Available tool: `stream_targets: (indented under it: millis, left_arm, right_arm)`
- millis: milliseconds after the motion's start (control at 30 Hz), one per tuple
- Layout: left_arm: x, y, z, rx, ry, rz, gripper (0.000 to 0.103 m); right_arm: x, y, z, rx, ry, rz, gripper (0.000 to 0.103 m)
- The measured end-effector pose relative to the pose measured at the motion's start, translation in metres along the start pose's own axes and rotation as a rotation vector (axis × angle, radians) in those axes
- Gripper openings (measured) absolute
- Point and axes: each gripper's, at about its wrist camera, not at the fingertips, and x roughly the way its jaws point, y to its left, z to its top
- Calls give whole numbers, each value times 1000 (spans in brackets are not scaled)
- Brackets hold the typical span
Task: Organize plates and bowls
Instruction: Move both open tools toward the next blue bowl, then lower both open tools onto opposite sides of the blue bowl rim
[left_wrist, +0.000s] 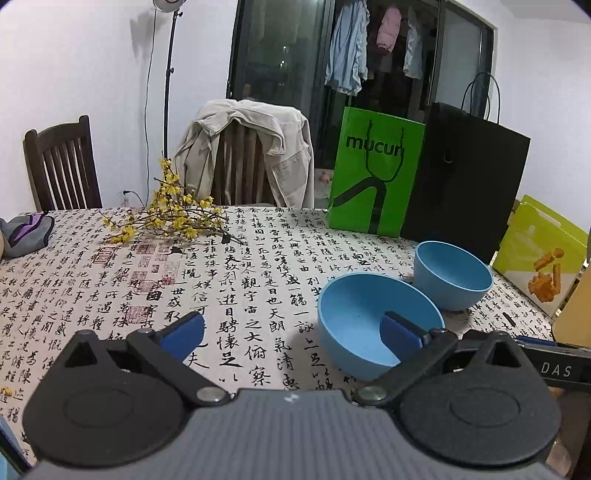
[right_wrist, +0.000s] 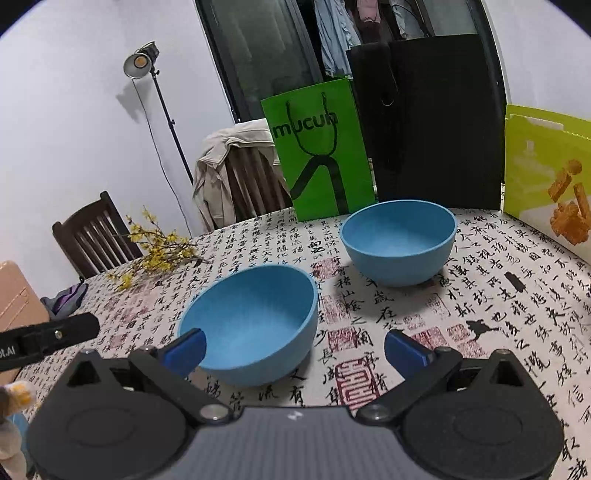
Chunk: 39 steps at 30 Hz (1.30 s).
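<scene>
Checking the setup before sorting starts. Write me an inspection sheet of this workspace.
Surface: table under a white tablecloth printed with black calligraphy.
Job's things: two round light-blue bowls, the near bowl and the far bowl, both upright, apart, looking empty; no plates seen.
Clutter: yellow-flowered branches, green paper bag, black paper bag, yellow-green snack box, grey-purple cloth.
Grippers: left gripper open, one finger over the near bowl; right gripper open, holding nothing.
Cables: a cord along the lamp stand.
Surroundings: wooden chairs, one draped with a beige jacket; hanging clothes behind glass.
</scene>
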Motion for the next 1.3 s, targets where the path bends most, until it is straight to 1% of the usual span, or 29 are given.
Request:
stream_targets:
  millis: [200, 300, 400, 467, 500, 600, 700, 833, 900, 1000, 1100, 1233, 1300]
  left_arm:
    - [12, 2, 17, -50, 67, -31, 103]
    - [16, 4, 28, -91, 95, -55, 103]
    - [26, 3, 39, -114, 137, -61, 103]
    - [31, 1, 44, -122, 148, -67, 103]
    - [33, 0, 47, -121, 147, -65, 103]
    - [40, -5, 57, -112, 135, -21, 103]
    - [51, -4, 62, -134, 137, -8, 103]
    - [70, 3, 60, -198, 156, -15, 103]
    - [77, 8, 58, -230, 145, 0, 103]
    - [86, 8, 54, -233, 131, 21, 103]
    - [97, 12, 49, -248, 138, -3, 103]
    - [110, 19, 44, -257, 168, -7, 103]
    - [114, 18, 42, -245, 175, 9, 103]
  right_arm:
    - [7, 7, 15, -4, 12, 0, 103]
    - [12, 10, 26, 13, 29, 24, 103]
    - [21, 12, 37, 30, 62, 38, 103]
    - [25, 13, 43, 33, 70, 45, 103]
    - [26, 14, 46, 31, 71, 45, 103]
    - [30, 15, 52, 29, 69, 33, 103]
    - [39, 14, 59, 35, 86, 15, 103]
    - [56, 14, 61, 45, 125, -1, 103]
    - [66, 13, 59, 59, 141, 0, 103]
    - [79, 12, 54, 79, 157, 1, 103]
    - [87, 9, 51, 76, 155, -6, 103]
    - [95, 4, 50, 72, 150, -13, 103]
    - [100, 1, 49, 71, 156, -13, 103]
